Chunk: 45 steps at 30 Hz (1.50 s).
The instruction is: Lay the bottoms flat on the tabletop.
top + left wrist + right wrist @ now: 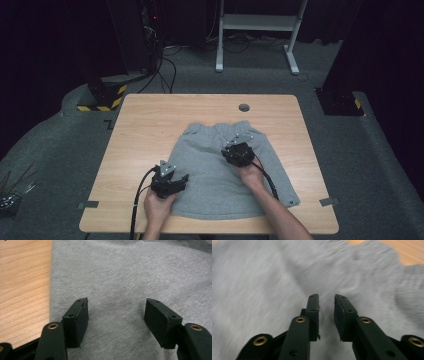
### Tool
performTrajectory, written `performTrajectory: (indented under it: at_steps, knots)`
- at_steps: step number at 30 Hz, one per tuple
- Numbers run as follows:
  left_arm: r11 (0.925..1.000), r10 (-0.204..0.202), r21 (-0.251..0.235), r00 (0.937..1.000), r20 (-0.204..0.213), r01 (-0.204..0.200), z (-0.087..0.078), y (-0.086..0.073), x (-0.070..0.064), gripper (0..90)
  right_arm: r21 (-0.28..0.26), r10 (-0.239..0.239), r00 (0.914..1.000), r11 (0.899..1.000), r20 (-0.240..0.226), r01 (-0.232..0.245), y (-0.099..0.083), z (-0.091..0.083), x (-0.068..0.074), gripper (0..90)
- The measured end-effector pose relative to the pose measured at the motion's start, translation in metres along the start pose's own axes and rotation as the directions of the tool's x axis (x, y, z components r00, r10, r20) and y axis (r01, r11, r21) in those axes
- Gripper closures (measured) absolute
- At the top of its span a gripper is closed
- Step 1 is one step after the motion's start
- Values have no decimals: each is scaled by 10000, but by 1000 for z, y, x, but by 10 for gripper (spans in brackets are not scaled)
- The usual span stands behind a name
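Note:
A pair of grey sweat shorts [215,175] lies flat on the wooden table [145,125], waistband toward the far side. My left gripper [172,176] hovers at the shorts' left edge, held by a hand. In the left gripper view it [116,301] is wide open just above the grey fabric [130,272], with bare wood [22,285] to its left. My right gripper [238,147] is over the shorts near the waistband. The right gripper view, blurred, shows it [326,296] with a narrow gap between the jaws and nothing in it, above the cloth [262,285].
A round cable hole [244,107] sits in the table near the far edge. Tape marks [88,204] [327,201] lie by the near corners. Behind the table stand a white frame [257,30] and a yellow-striped base [102,97].

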<state>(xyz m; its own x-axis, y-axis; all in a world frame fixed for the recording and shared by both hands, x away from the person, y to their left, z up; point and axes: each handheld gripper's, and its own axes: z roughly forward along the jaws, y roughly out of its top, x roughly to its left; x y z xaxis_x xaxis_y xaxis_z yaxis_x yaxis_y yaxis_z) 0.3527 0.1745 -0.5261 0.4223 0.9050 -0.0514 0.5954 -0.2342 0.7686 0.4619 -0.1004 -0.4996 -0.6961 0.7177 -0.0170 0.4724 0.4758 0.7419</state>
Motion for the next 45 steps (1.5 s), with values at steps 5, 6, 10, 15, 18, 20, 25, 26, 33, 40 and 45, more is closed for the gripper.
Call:
performTrajectory:
  at_steps: [5, 6, 10, 15, 18, 20, 25, 26, 33, 40, 45]
  knots:
    - [10000, -10, 7, 10000, 23, 10, 0, 0, 0, 363, 525, 488, 9988, 9974, -2, -487, -12, 12, -12, 722]
    - [10000, -7, 8, 10000, 18, 7, 0, 0, 0, 363, 504, 581, 9983, 9971, -47, -578, -15, 9, -12, 712]
    - [10000, -1, 4, 10000, -22, 1, 0, 0, 0, 363, 725, -252, 9997, 9970, -39, 254, -19, -4, -8, 647]
    - [10000, -1, 10, 10000, -40, 1, 0, 0, 0, 363, 164, 408, 9976, 9990, 552, -417, -25, -22, -27, 585]
    - [10000, -3, 13, 10000, -35, 3, 0, 0, 0, 363, 99, 865, 9899, 9961, 1126, -882, -34, -31, -42, 575]
    - [10000, -1, 12, 10000, -39, 1, 0, 0, 0, 363, 174, 1069, 9862, 9938, 1263, -1100, -41, -32, -49, 568]
    - [10000, -4, 15, 10000, -53, 4, 0, 0, 0, 365, 353, 1201, 9849, 9915, 1243, -1253, -53, -28, -58, 544]
    - [10000, -4, 15, 10000, -53, 4, 0, 0, 0, 365, 353, 1201, 9849, 9915, 1243, -1253, -53, -28, -58, 544]
    - [9999, 95, 67, 9998, -173, -94, 1, 1, -2, 376, 577, 494, 9879, 9966, 1470, -584, -59, -41, -58, 503]
    - [9976, 348, 606, 9985, -425, -321, 1, 10, 0, 428, 230, 502, 9845, 9982, 1678, -548, -71, -64, -60, 489]
    - [9986, -335, 375, 9965, -761, 364, -1, 25, 21, 431, 133, 859, 9813, 9959, 1724, -895, -86, -79, -67, 479]
